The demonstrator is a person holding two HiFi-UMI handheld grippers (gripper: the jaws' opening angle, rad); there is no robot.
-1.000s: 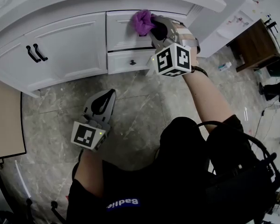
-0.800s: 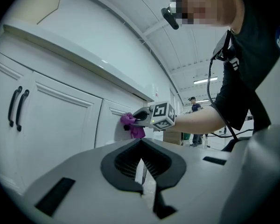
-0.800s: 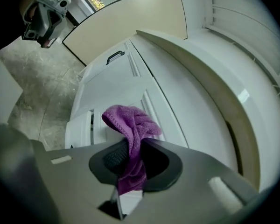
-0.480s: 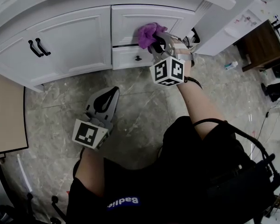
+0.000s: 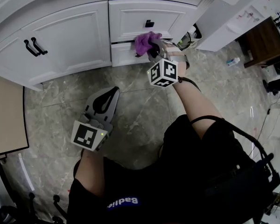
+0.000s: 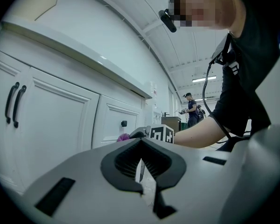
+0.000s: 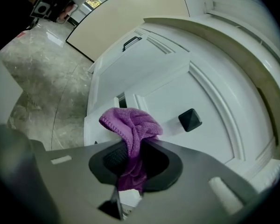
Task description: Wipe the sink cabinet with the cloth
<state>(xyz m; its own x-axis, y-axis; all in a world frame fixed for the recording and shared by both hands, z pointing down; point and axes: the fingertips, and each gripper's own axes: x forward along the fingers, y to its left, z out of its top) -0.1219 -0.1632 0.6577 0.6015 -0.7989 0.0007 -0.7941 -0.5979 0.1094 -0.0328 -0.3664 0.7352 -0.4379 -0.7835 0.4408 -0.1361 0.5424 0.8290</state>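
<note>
A purple cloth (image 5: 145, 42) (image 7: 130, 129) is bunched in my right gripper (image 5: 151, 48) (image 7: 130, 160), which is shut on it. The cloth presses against the white sink cabinet (image 5: 84, 36) at the gap between the upper drawer (image 5: 147, 17) and the lower drawer (image 5: 123, 55). A black knob (image 7: 190, 119) on the upper drawer sits just right of the cloth in the right gripper view. My left gripper (image 5: 105, 101) (image 6: 141, 171) hangs over the floor, shut and empty, pointing at the cabinet doors (image 6: 51, 120).
Two black bar handles (image 5: 31, 47) sit on the left cabinet door. A grey marbled floor (image 5: 130, 106) lies below. A beige panel (image 5: 7, 115) stands at the left, a brown desk (image 5: 261, 36) at the far right. A bottle (image 5: 232, 61) lies on the floor.
My right gripper has slid the cloth down the drawer front from the upper drawer's face to the gap above the lower drawer. The upper knob is now uncovered. The left gripper stayed put.
</note>
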